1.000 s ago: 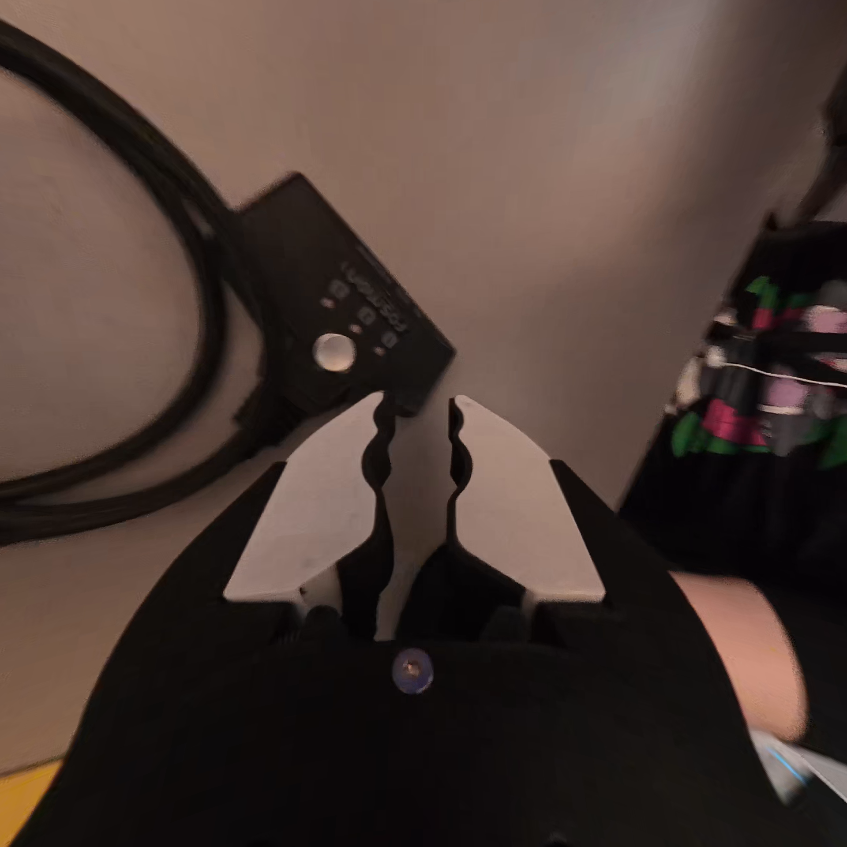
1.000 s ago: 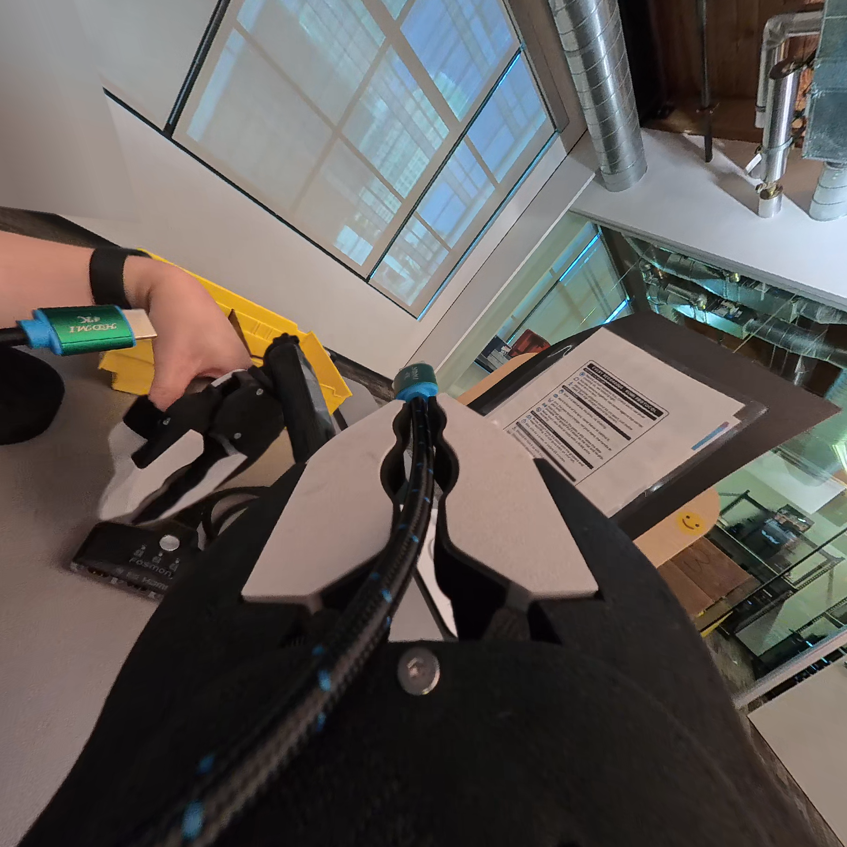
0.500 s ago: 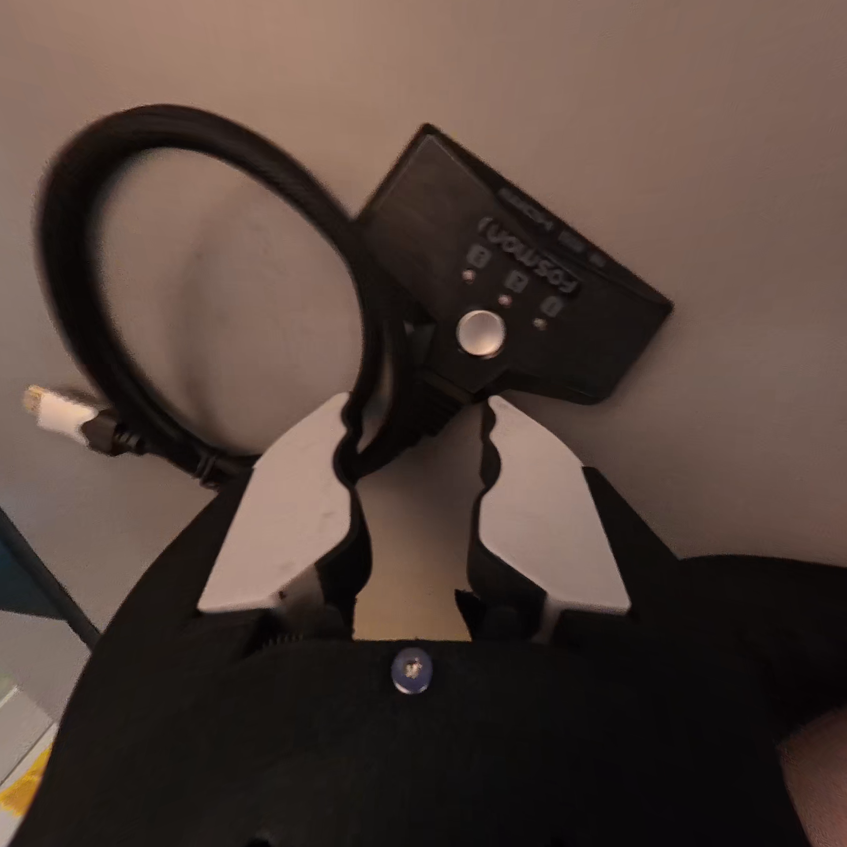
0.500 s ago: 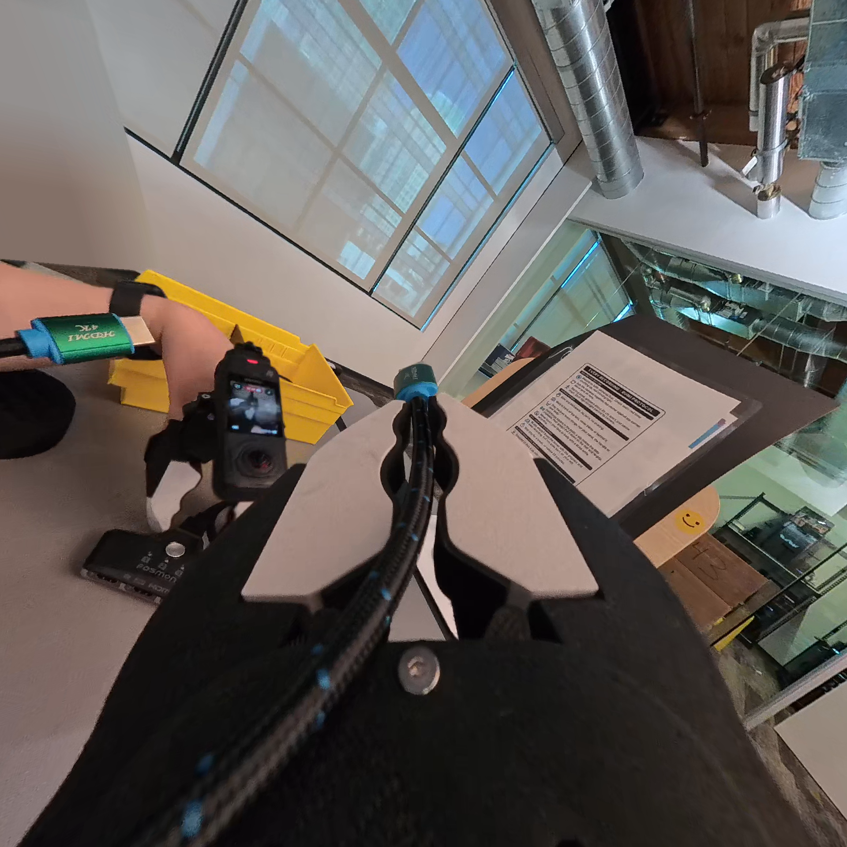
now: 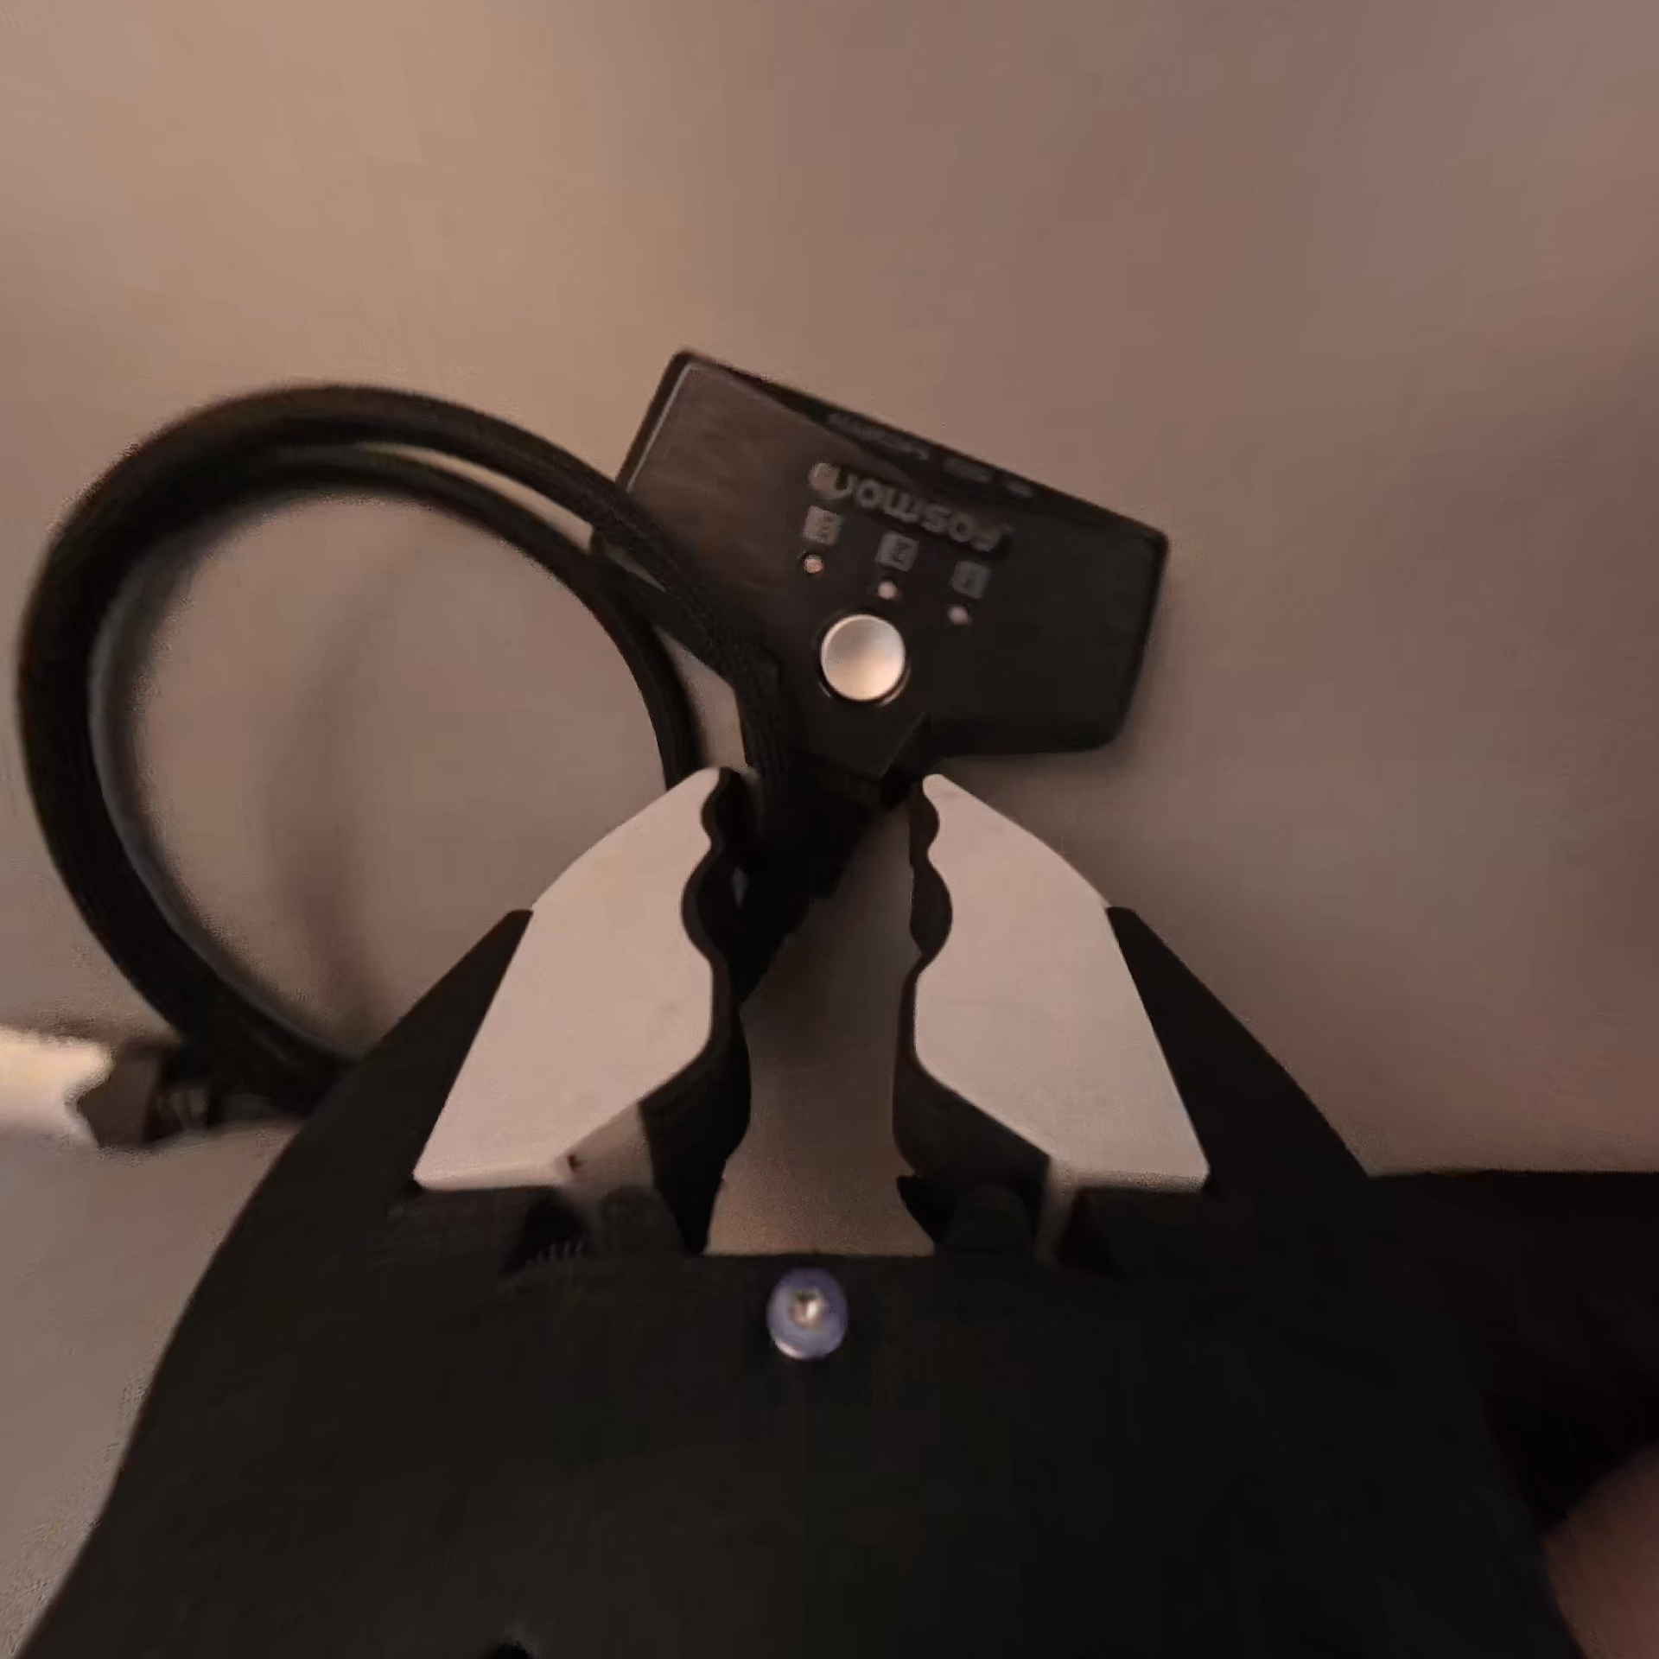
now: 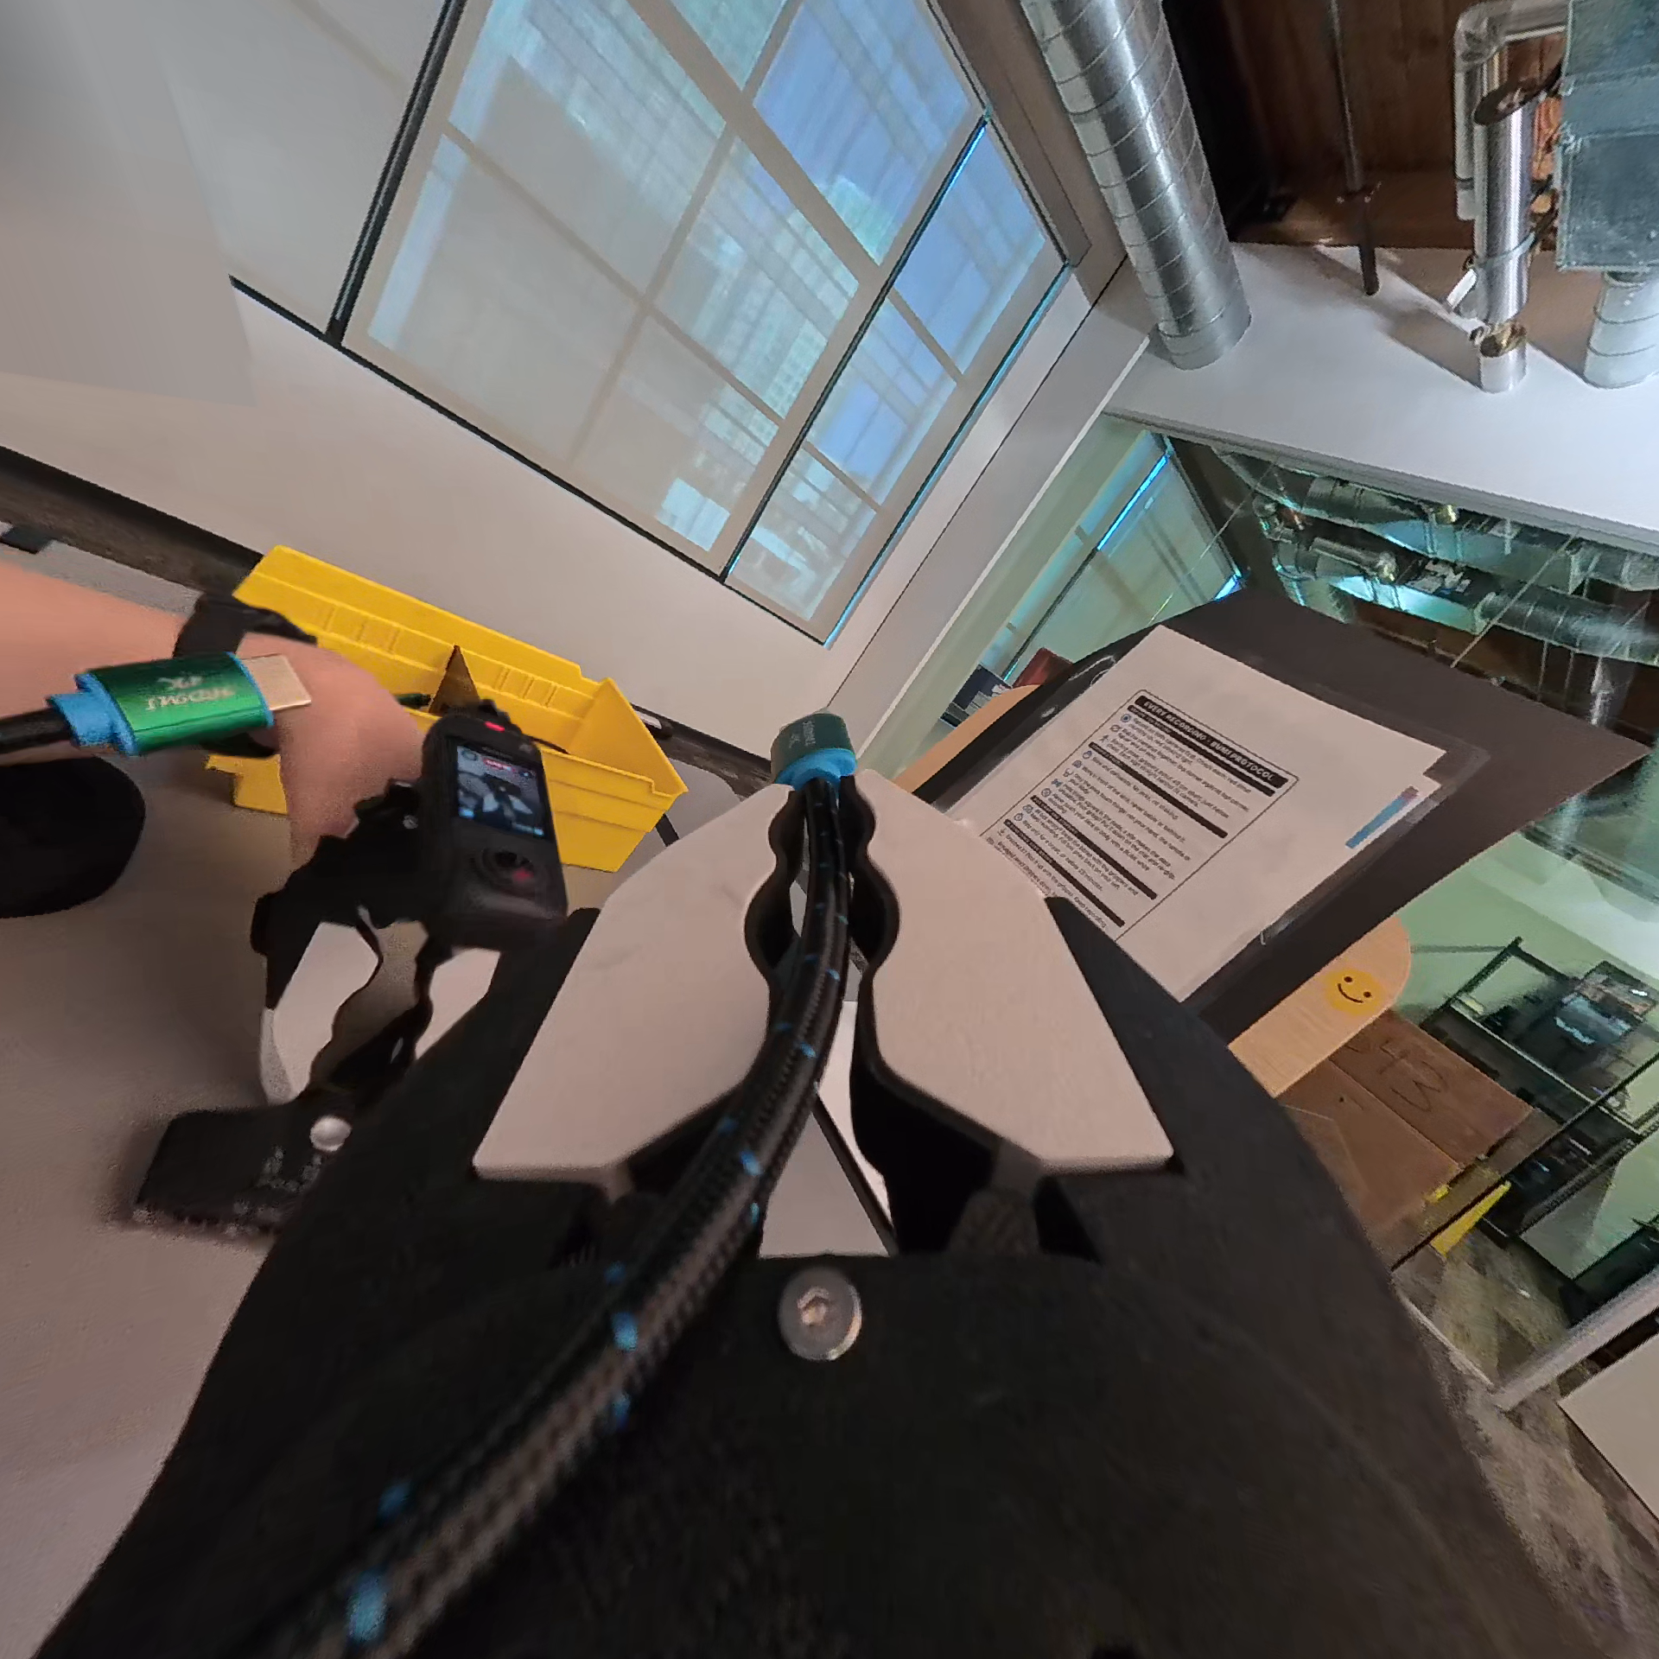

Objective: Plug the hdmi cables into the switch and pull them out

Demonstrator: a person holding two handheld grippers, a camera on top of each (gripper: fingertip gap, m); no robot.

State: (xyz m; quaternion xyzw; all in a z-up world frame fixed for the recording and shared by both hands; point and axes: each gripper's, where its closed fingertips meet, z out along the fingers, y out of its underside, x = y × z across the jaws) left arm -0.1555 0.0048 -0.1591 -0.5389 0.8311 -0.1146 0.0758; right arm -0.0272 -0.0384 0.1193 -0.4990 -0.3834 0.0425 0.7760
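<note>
The black HDMI switch [image 5: 907, 574] lies flat on the grey table, with a round silver button and its own black pigtail cable [image 5: 341, 503] looping to the left. My left gripper [image 5: 821, 794] is open, its fingertips on either side of the cable stub where it leaves the switch's near edge. My right gripper [image 6: 821, 790] is shut on a black-and-blue braided HDMI cable [image 6: 808, 1005], just behind its green plug [image 6: 812, 741], held up off the table. The cable's other green plug [image 6: 179, 705] hangs at the left. The switch [image 6: 242, 1167] and left gripper [image 6: 359, 1014] show in the right wrist view.
A yellow bin [image 6: 503, 682] stands at the back of the table. A black board with a printed sheet [image 6: 1194, 808] leans at the right. The pigtail's white-tipped plug [image 5: 54, 1077] lies at the left. A person's hand [image 6: 332, 745] holds the left gripper.
My left gripper has swung round to the cable side of the switch, opened wider and closed in on the cable stub. The right gripper has stayed put with its cable.
</note>
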